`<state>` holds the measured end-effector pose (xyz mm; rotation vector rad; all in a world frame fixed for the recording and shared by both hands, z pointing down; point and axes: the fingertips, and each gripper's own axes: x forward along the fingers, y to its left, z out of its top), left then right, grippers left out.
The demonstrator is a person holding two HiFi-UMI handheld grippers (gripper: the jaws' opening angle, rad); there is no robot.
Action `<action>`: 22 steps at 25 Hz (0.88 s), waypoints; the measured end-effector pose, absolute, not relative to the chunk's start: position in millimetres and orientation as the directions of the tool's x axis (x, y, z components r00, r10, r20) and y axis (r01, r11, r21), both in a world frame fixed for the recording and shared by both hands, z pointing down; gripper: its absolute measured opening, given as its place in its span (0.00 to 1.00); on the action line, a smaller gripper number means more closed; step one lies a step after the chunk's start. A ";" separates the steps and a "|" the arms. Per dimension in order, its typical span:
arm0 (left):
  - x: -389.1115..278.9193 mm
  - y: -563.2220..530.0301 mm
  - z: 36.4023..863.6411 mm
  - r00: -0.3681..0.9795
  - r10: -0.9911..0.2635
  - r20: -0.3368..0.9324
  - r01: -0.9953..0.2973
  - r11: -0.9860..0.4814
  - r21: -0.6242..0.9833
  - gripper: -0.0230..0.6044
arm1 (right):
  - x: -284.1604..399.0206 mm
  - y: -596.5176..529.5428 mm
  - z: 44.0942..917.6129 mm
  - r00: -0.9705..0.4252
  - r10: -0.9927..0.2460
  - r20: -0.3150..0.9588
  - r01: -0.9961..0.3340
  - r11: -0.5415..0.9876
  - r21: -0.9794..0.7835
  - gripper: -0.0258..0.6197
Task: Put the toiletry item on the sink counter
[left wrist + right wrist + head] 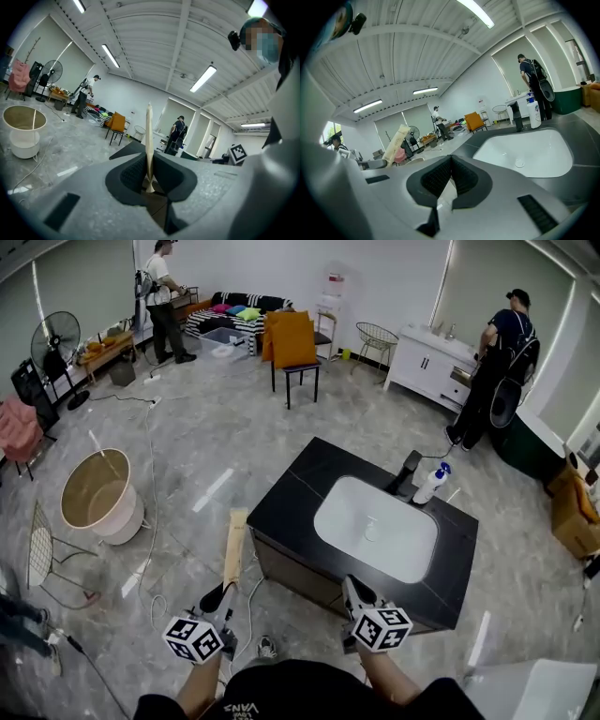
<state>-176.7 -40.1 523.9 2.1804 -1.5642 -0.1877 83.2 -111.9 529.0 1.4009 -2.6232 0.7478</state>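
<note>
Left claw (217,598) pinched on the cream toiletry tube (234,545), right claw (352,587) shut empty: best carry it level onto bare bench (291,493) beside the basin (375,526).

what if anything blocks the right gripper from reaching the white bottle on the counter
Probably nothing, so likely yes. The right gripper, shut and empty, is at the counter's near edge; only the open basin lies between it and the bottle beside the tap.

Glossy grey marbled floor (234,427) carries 1 orange-backed chair (295,343), a black pedestal fan (61,338) (far left) and a white cabinet (427,362).
</note>
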 end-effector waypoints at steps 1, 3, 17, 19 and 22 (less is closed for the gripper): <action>-180.6 -46.5 523.9 0.364 -0.920 0.147 -0.861 -0.272 0.430 0.10 | 80.0 -114.2 529.3 -0.568 -0.771 0.287 -0.806 0.452 -0.383 0.04; -188.2 -58.8 524.5 0.394 -0.906 0.152 -0.853 -0.299 0.428 0.10 | 73.3 -119.3 530.1 -0.545 -0.787 0.287 -0.819 0.427 -0.384 0.04; -216.0 -128.6 554.5 0.538 -0.813 0.221 -0.802 -0.413 0.431 0.10 | 51.1 -143.3 544.4 -0.408 -0.857 0.314 -0.878 0.274 -0.393 0.04; -213.1 -137.7 559.8 0.549 -0.803 0.233 -0.797 -0.419 0.436 0.10 | 53.8 -149.4 547.2 -0.397 -0.859 0.323 -0.882 0.258 -0.395 0.04; -207.4 -152.7 566.6 0.557 -0.794 0.244 -0.795 -0.423 0.435 0.10 | 57.5 -163.3 551.7 -0.395 -0.857 0.331 -0.883 0.255 -0.394 0.04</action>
